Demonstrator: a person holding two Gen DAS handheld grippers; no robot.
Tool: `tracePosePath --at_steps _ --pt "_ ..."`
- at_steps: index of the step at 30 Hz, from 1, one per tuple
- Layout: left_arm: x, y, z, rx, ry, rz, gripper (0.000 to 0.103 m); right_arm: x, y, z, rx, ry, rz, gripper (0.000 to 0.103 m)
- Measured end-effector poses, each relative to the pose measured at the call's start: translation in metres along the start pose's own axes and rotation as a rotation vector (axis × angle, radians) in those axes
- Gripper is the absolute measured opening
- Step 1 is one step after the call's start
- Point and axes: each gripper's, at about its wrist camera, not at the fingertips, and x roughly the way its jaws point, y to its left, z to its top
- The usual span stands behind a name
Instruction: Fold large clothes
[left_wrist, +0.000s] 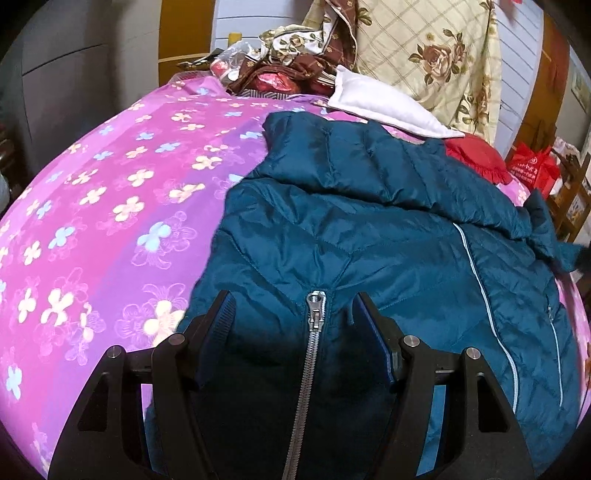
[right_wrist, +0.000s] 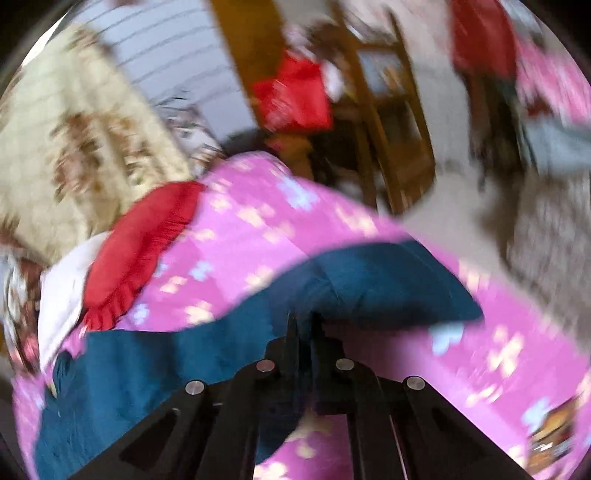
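A teal quilted puffer jacket lies spread on a pink flowered bedsheet, zipper side up, one sleeve folded across its upper part. My left gripper is open, its fingers either side of the silver zipper pull near the jacket's near edge, not closed on it. In the blurred right wrist view, my right gripper is shut on a fold of the teal jacket, near the bed's edge.
A white cloth, a red cushion and a heap of floral bedding lie at the far side of the bed. A red bag and a wooden chair stand beside the bed.
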Motion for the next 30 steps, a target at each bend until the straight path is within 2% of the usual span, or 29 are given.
tracePosePath --at_steps 2,5,9,14,16,18,20,21,22,23,24,26,30 --pt "-0.008 0.002 0.001 -0.005 -0.018 0.004 0.066 -0.032 0.041 0.009 -0.098 -0.055 0.017 0.004" --pt "-0.022 0.007 0.002 -0.011 -0.051 0.008 0.066 -0.083 0.106 0.01 -0.213 -0.118 0.096 0.004" --pt "-0.038 0.02 0.002 -0.021 -0.092 0.028 0.066 -0.135 0.201 -0.016 -0.372 -0.146 0.239 0.004" --pt "-0.046 0.047 0.002 -0.092 -0.093 0.024 0.066 -0.169 0.326 -0.105 -0.584 -0.092 0.432 0.004" --pt "-0.047 0.06 0.003 -0.134 -0.088 0.021 0.066 -0.166 0.377 -0.159 -0.654 -0.028 0.506 0.004" --pt "-0.049 0.071 0.004 -0.169 -0.092 0.019 0.066 -0.152 0.412 -0.208 -0.709 0.049 0.522 0.006" --pt "-0.051 0.081 0.006 -0.198 -0.096 0.015 0.066 -0.131 0.442 -0.257 -0.776 0.136 0.495 0.015" --pt "-0.052 0.085 0.006 -0.209 -0.097 0.015 0.066 -0.117 0.453 -0.281 -0.807 0.188 0.48 0.02" --pt "-0.052 0.09 0.006 -0.224 -0.097 0.017 0.066 -0.103 0.461 -0.303 -0.831 0.244 0.478 0.03" --pt "-0.052 0.093 0.005 -0.233 -0.094 0.016 0.066 -0.095 0.463 -0.316 -0.845 0.277 0.474 0.035" --pt "-0.051 0.097 0.006 -0.245 -0.086 0.013 0.066 -0.088 0.464 -0.327 -0.856 0.3 0.463 0.036" --pt "-0.049 0.102 0.005 -0.267 -0.073 -0.001 0.066 -0.083 0.461 -0.338 -0.874 0.299 0.447 0.043" --pt "-0.048 0.108 0.005 -0.295 -0.064 -0.006 0.066 -0.103 0.45 -0.327 -0.882 0.251 0.474 0.043"
